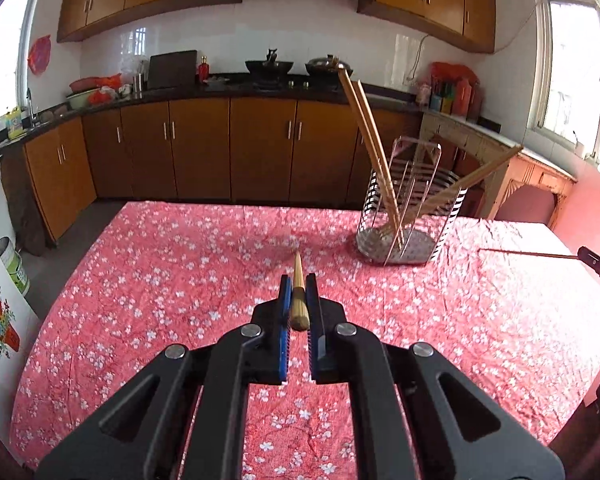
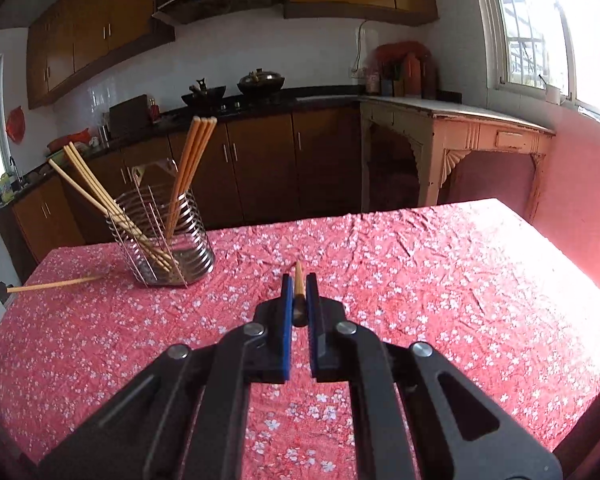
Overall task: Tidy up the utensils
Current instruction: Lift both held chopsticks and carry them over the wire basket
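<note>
Fingers of the left gripper are pinching 1 chopstick between their blue pads, and the right gripper is clamping a second chopstick the same way. Each stick is pointing forward along its gripper, tip out past the pads and above the tablecloth, not touching it.

Both sticks are looking like pale bamboo or wood, thin and tapering, with a darker blunt end sitting back between the pads; the foreshortened view is making their full length hard to judge. Such sticks are likely handling as light, stiff and fairly smooth, so they are probably prone to swivelling or slipping in a narrow pinch. A hold nearer the thick end, as both are showing, is seeming sensible, leaving the slim tip free to lead into the holder.

That wire holder is standing on the cloth ahead, to the right of the left gripper and to the left of the right one, already carrying several chopsticks leaning in 2 splayed groups. Behind the table, kitchen cabinets and 2 pots on the counter are filling the background.
</note>
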### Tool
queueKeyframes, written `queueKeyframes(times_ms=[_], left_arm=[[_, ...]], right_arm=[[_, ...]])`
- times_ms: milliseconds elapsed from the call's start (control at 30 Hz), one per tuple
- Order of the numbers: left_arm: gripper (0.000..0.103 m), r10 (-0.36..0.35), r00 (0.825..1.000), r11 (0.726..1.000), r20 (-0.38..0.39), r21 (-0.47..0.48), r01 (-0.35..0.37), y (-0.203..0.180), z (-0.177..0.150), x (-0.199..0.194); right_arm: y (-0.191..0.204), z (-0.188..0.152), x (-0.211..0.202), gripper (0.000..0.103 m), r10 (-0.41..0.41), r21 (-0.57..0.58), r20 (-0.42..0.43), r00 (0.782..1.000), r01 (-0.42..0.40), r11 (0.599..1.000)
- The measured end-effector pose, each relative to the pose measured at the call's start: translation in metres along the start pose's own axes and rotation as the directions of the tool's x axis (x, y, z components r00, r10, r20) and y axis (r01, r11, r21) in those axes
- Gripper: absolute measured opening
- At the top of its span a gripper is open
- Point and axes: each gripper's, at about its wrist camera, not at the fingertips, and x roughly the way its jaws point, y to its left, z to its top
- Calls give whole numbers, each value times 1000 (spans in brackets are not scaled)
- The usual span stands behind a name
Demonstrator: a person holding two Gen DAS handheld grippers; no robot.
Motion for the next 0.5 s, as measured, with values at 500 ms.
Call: queueKeyframes(times_ms=[500], left_arm=[[7,-12,991,997,135,-72,21,-1,37,-12]], right_arm=[[15,56,-22,7,78,27,181,980,-84,996]])
